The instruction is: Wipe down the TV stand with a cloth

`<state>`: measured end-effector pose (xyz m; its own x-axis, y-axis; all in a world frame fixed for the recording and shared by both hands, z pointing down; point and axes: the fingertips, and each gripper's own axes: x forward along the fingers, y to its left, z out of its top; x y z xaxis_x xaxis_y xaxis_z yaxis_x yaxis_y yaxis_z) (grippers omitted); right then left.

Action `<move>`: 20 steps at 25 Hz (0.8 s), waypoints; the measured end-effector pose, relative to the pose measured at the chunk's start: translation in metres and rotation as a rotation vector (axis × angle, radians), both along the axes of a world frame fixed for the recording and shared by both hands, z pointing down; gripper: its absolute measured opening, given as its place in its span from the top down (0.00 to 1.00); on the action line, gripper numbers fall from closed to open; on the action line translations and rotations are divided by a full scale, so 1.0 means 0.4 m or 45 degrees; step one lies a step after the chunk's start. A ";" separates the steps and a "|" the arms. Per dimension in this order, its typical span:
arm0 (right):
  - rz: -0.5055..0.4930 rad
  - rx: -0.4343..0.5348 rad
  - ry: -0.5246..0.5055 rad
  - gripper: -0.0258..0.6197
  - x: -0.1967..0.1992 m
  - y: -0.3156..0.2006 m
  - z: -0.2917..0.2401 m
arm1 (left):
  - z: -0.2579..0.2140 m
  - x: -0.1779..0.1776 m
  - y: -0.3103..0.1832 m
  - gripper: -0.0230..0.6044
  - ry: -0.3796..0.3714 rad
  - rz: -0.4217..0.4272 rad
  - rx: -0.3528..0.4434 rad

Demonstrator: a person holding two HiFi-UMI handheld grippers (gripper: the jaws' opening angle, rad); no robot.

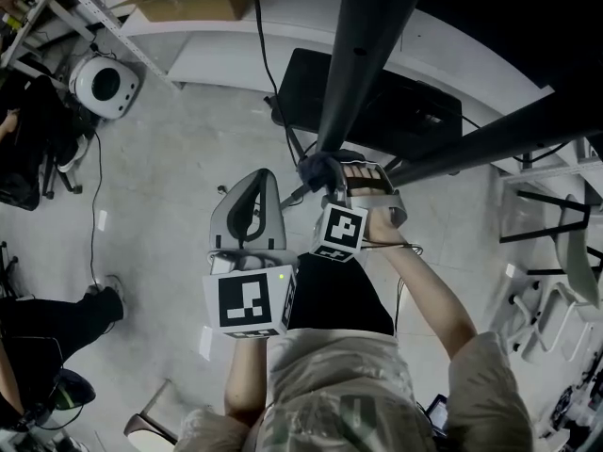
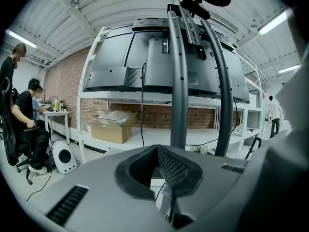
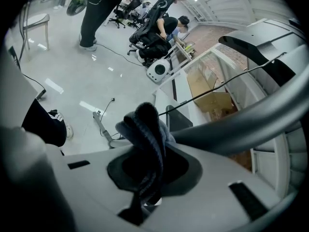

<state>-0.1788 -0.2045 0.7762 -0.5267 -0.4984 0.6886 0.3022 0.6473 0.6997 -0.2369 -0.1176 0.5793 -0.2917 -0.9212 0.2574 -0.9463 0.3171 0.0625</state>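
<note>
Our right claw [image 3: 147, 161] clamps the cloth [image 3: 144, 122] against the TV-stand pole [image 3: 231, 129] ahead; left claw [image 2: 161, 170] closed, empty. We risk friction dragging the cloth loose.

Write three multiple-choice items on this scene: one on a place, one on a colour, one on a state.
1. Where does the brown cardboard box sit?
A) on the low board of the white metal shelf
B) on a chair
C) on the television

2. What colour is the knitted cloth?
A) red
B) dark grey
C) yellow

3. What state is the right tool in?
A) open, empty
B) lying on the floor
C) shut on the cloth

Key:
1 A, the left gripper view shows the box on that board.
2 B, the right gripper view shows dark grey knit.
3 C, its jaws pinch the cloth.
</note>
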 end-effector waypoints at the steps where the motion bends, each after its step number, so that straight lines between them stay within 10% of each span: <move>1: -0.004 -0.002 -0.002 0.87 0.000 0.003 0.006 | 0.004 0.000 0.003 0.94 -0.001 0.000 -0.006; 8: 0.072 -0.140 -0.207 0.87 0.044 0.044 -0.207 | -0.162 0.009 0.019 0.94 -0.008 0.032 0.015; 14: 0.411 -0.267 -0.761 0.87 0.147 0.035 -0.729 | -0.478 0.095 -0.025 0.94 -0.058 0.197 0.168; 20: 0.620 -0.127 -1.190 0.87 0.330 0.042 -1.048 | -0.636 0.219 -0.074 0.94 -0.140 0.399 0.318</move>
<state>-0.0467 -0.1877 0.3572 -0.6271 -0.7619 0.1619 -0.6365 0.6211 0.4573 -0.1492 -0.1471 0.3247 -0.0004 -1.0000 -0.0024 -1.0000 0.0005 -0.0056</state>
